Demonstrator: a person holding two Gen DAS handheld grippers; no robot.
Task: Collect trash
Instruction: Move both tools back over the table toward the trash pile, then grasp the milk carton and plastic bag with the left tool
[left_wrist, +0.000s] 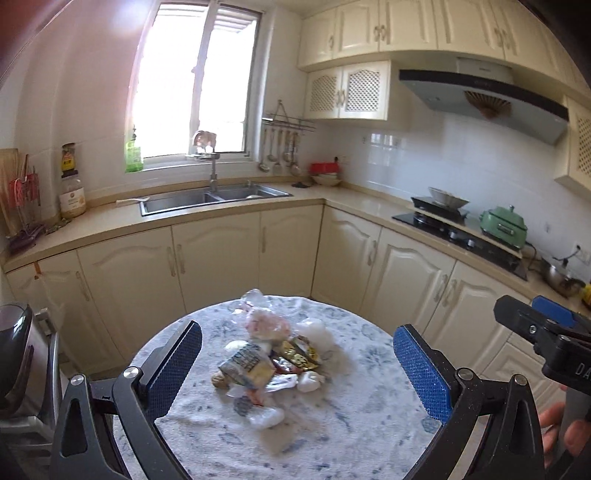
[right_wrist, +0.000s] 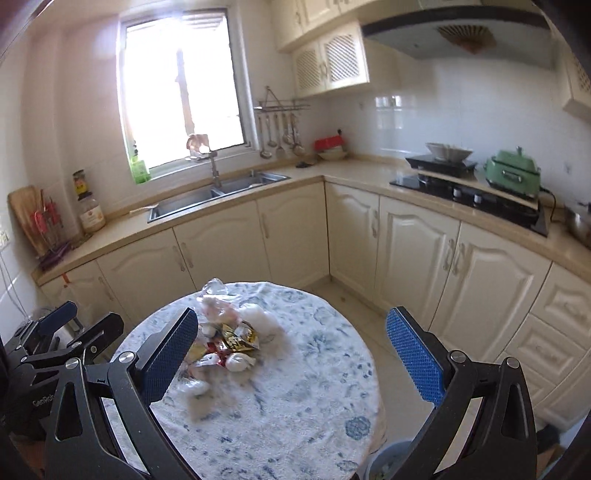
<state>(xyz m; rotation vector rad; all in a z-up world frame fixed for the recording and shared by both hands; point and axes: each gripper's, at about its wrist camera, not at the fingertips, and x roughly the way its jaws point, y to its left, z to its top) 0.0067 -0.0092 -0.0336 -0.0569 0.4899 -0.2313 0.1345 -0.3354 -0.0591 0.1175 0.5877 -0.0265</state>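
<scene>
A pile of trash (left_wrist: 271, 360) lies on the middle of a round table (left_wrist: 351, 424) with a blue-and-white cloth: crumpled wrappers, a gold packet (left_wrist: 299, 354), white tissue wads and clear plastic. It also shows in the right wrist view (right_wrist: 229, 343). My left gripper (left_wrist: 297, 365) is open and empty, held above the table with the pile between its blue pads. My right gripper (right_wrist: 291, 354) is open and empty, above the table (right_wrist: 295, 406), the pile near its left pad. The right gripper's body shows at the left view's right edge (left_wrist: 546, 332).
Cream kitchen cabinets (left_wrist: 221, 254) and a counter wrap behind the table, with a sink (left_wrist: 210, 197), a stove (left_wrist: 461, 229) and a green pot (left_wrist: 504, 225). A dark appliance (left_wrist: 18, 354) stands left of the table. A bin rim (right_wrist: 388, 461) shows below the table's right edge.
</scene>
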